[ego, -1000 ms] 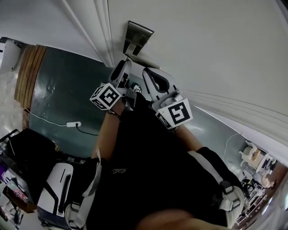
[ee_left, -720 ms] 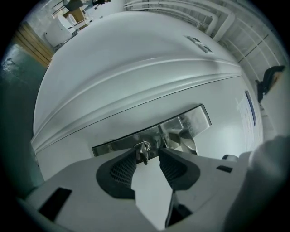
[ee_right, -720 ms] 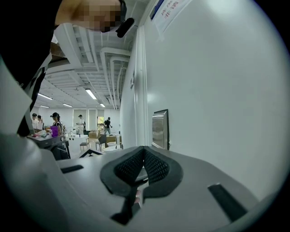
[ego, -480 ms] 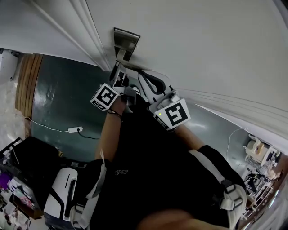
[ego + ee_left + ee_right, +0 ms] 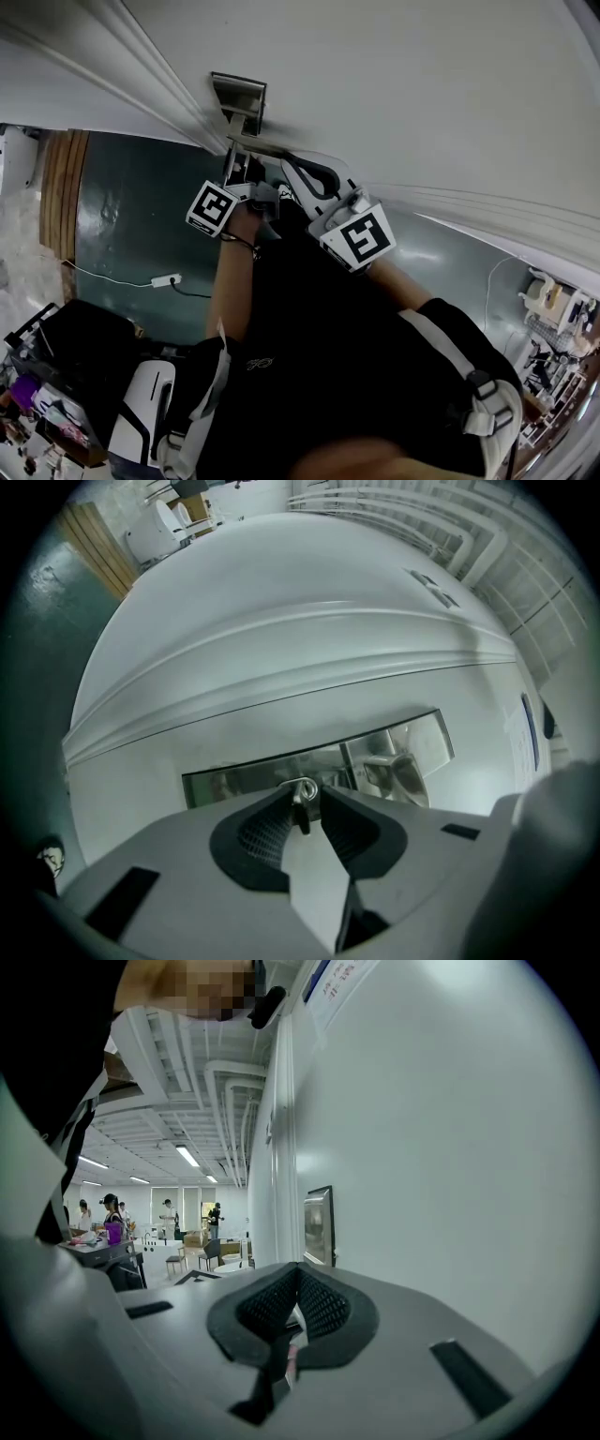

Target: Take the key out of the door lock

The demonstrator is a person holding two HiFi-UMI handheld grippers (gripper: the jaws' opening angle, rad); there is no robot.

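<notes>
The left gripper's [image 5: 302, 792] jaws have just been closed in and are pressed on the small silver metal key [image 5: 301, 814], which is seen sticking out of the brushed-steel lock plate [image 5: 244, 781] on the white door [image 5: 422, 94]. Near that plate, the right gripper [image 5: 298, 1275] is held fully closed, with nothing gripped.

You face a white door [image 5: 422, 112] that carries a metal lock plate [image 5: 238, 94], and the key [image 5: 302, 810] sticks out of that plate. Below you, a white power strip [image 5: 166, 279] lies on the dark green floor [image 5: 131, 206], its cable [image 5: 103, 275] trailing.
</notes>
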